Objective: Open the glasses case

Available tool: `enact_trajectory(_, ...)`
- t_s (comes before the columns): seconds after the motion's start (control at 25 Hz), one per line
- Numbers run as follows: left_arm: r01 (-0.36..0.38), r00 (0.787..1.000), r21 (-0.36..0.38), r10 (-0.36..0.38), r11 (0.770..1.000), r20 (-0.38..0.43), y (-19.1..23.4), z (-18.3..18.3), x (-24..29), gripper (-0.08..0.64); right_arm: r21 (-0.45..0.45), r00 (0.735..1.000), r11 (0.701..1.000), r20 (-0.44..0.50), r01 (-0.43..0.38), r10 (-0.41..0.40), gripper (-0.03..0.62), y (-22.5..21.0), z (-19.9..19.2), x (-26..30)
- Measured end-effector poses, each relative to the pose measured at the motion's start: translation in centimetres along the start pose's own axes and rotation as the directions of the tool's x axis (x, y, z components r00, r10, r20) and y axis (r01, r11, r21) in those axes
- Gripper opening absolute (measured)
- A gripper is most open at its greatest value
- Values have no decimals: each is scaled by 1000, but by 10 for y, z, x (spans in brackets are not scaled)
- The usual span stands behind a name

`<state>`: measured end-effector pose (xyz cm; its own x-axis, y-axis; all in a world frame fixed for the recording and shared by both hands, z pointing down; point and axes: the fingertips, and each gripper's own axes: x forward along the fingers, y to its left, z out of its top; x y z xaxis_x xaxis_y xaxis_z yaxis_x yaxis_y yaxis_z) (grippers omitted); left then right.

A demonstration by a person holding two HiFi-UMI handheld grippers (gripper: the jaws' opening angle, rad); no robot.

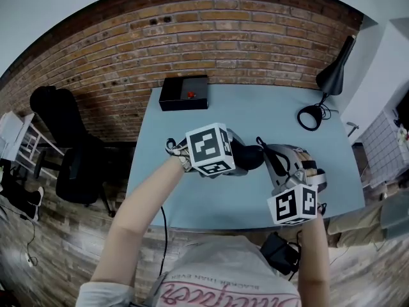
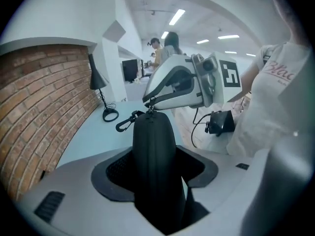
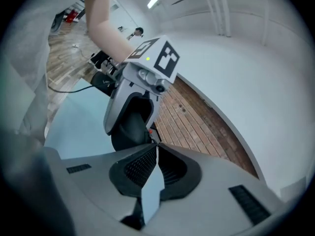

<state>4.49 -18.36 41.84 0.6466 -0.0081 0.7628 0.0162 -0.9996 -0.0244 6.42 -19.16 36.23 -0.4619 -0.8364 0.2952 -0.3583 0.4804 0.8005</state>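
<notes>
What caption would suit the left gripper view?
Left gripper clamps a black glasses case while the right gripper pinches its zipper pull.

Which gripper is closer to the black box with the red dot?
Left. The left hand-held gripper, holding the glasses case, sits in front of the black box; the right hand-held gripper is farther back and off to the right.

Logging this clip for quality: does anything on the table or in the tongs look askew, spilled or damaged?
Nothing stands out. The left tongs grip the black glasses case, the right tongs are shut on its zip pull, and the black box and lamp sit on the table.
</notes>
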Motion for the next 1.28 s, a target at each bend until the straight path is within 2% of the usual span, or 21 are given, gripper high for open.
enact_trajectory(0.08,-1,997,-41,4,999,79,-1,5,0,262,70,999,997,27,16,-18,20,-5,2,-2)
enact_trajectory(0.24,-35,982,-82,49,996,180,-1,10,-1,265,133,998,991,52,32,-39,18,-9,6,-4)
enact_trajectory(0.32,-114,968,-69,127,991,216,3,13,-3,265,186,996,982,70,36,-50,18,-11,8,-5)
enact_trajectory(0.4,-212,946,-32,213,977,244,9,16,-5,267,245,993,969,103,33,-60,18,-15,11,-7)
enact_trajectory(0.48,-257,933,1,248,966,261,8,16,-7,267,310,984,950,162,26,-80,17,-24,18,-11)
enact_trajectory(0.56,-219,942,7,210,976,261,1,14,-6,265,368,973,930,207,17,-99,17,-34,22,-16)
enact_trajectory(0.64,-146,951,-28,148,989,273,-5,12,-6,265,384,972,923,204,33,-119,17,-42,18,-20)
enact_trajectory(0.72,-78,936,-96,106,992,337,-6,15,-12,265,435,968,899,203,47,-149,18,-51,10,-23)
enact_trajectory(0.76,-45,918,-134,94,990,385,-5,19,-17,264,480,965,876,209,40,-158,18,-54,5,-26)
enact_trajectory(0.84,9,867,-202,93,979,489,-1,27,-31,264,571,960,821,227,2,-161,18,-57,-4,-32)
enact_trajectory(1.0,89,734,-284,130,955,666,11,41,-59,265,699,946,707,291,-106,-146,25,-49,-8,-35)
enact_trajectory(1.04,112,706,-288,128,951,697,12,43,-63,265,729,937,665,324,-162,-127,66,-45,-5,-34)
enact_trajectory(1.08,129,685,-284,121,950,718,12,45,-66,266,756,925,614,365,-228,-107,144,-40,0,-33)
enact_trajectory(1.12,139,674,-274,112,952,730,11,47,-66,265,774,908,561,409,-292,-92,185,-37,5,-33)
enact_trajectory(1.2,140,678,-248,90,959,730,7,49,-63,265,787,873,479,480,-389,-80,215,-33,16,-32)
enact_trajectory(1.28,134,694,-210,60,968,718,0,50,-58,265,786,855,436,514,-438,-68,235,-30,24,-29)
